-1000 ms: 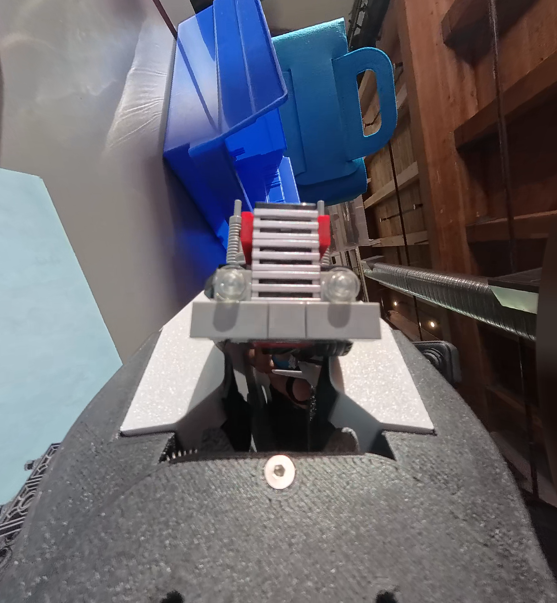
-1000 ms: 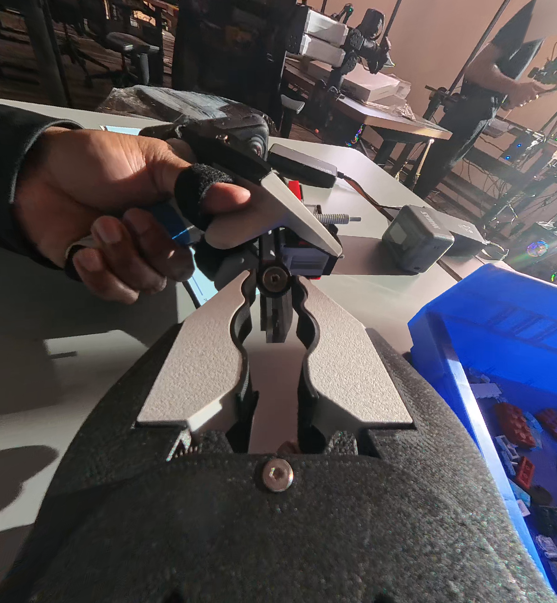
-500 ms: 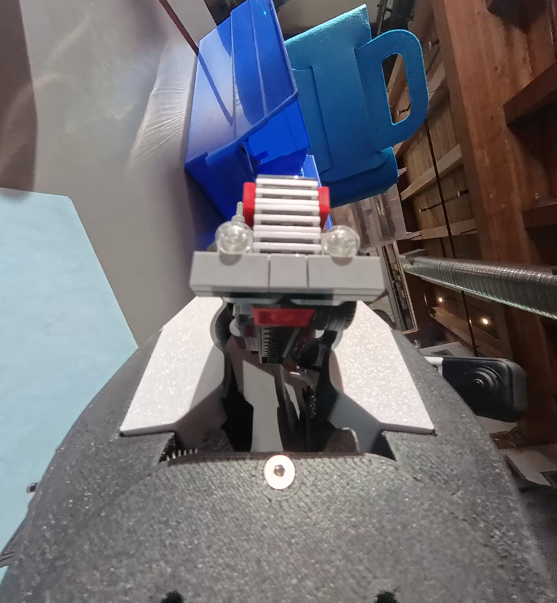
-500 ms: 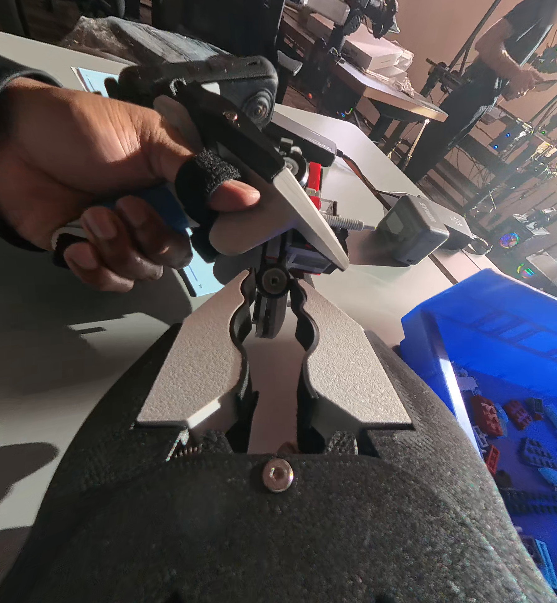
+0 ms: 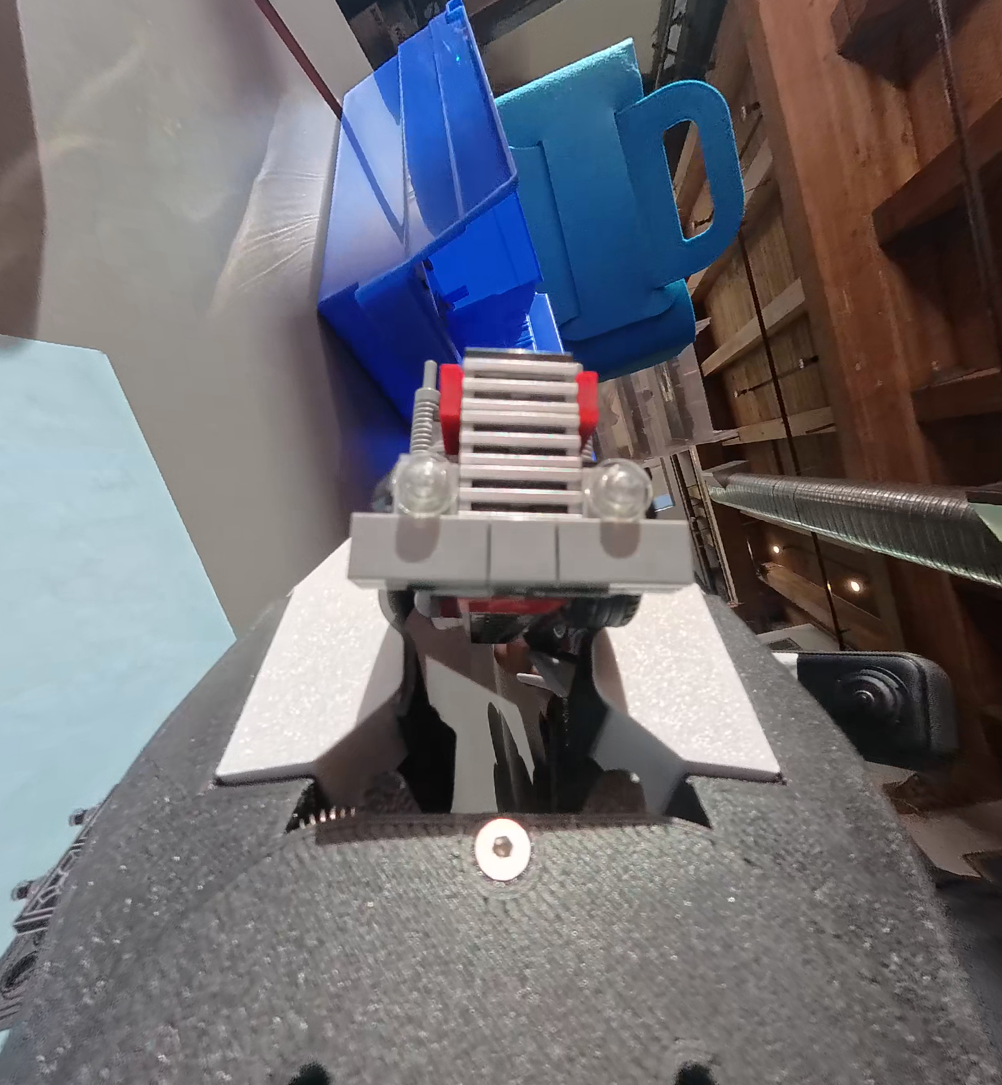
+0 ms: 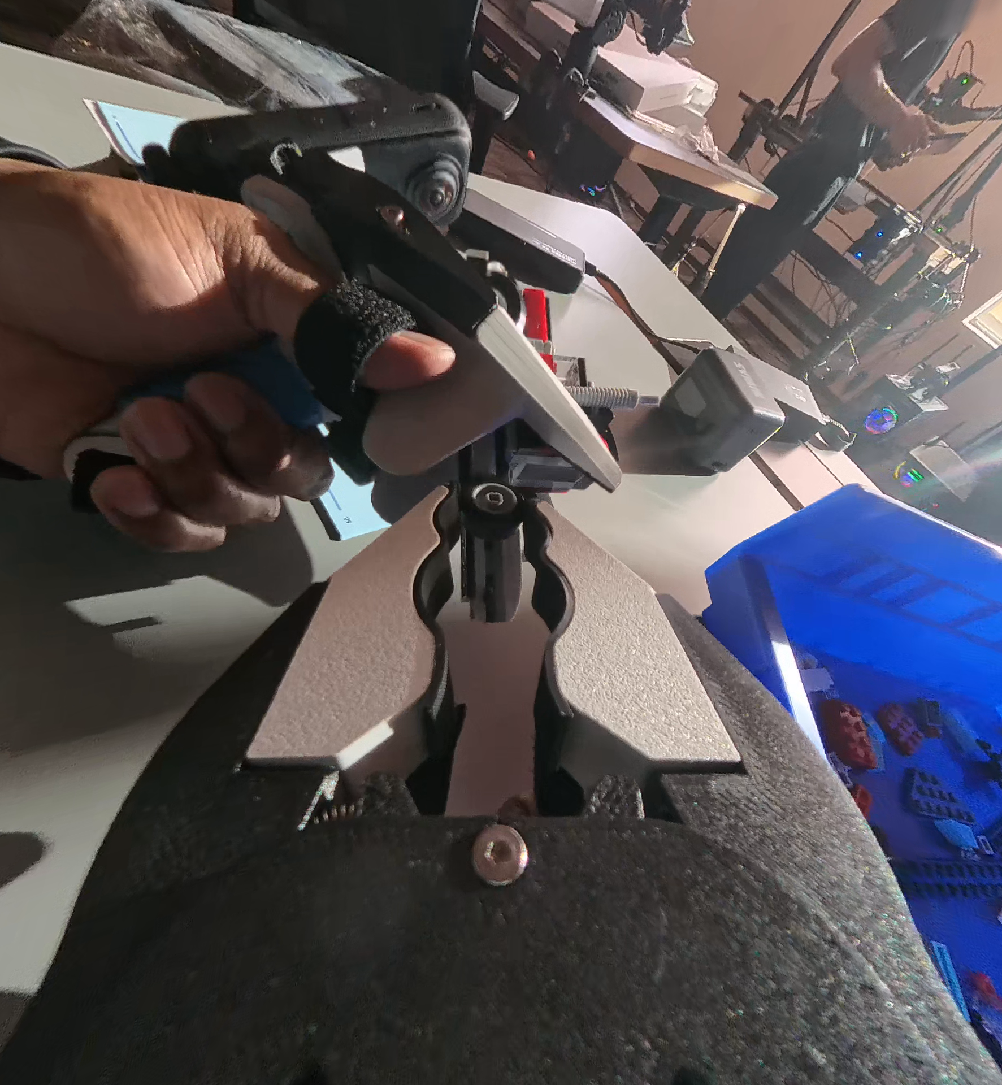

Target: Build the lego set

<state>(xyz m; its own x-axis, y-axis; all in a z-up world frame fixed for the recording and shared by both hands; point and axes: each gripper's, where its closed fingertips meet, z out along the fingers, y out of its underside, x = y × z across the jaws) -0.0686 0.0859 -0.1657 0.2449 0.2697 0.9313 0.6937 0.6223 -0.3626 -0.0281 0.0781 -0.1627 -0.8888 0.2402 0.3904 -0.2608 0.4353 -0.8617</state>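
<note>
In the left wrist view my left gripper (image 5: pixel 522 610) is shut on a small lego truck (image 5: pixel 519 469), seen front-on: grey grille, red sides, two clear headlights, grey bumper. In the right wrist view my right gripper (image 6: pixel 489 511) is shut on a black wheel part (image 6: pixel 489 563). The part's round hub is pressed up against the underside of the truck (image 6: pixel 545 464). A hand (image 6: pixel 163 352) holds the left gripper (image 6: pixel 486 376) just above and across my right fingers. Most of the truck is hidden there behind the left gripper's finger.
A blue bin (image 6: pixel 897 675) with several loose bricks sits at the right; it also shows in the left wrist view (image 5: pixel 428 205) beside a teal felt bag (image 5: pixel 616 205). A grey action camera (image 6: pixel 721 411) and a light blue sheet (image 5: pixel 46 528) lie on the grey table (image 6: pixel 134 675). A person (image 6: pixel 874 88) stands far back. Left and right tips are no more than a few centimetres apart.
The left gripper tipped the truck forward, then back up, so the grille faces the camera again. The right gripper with the wheel part stayed against the truck's underside.
</note>
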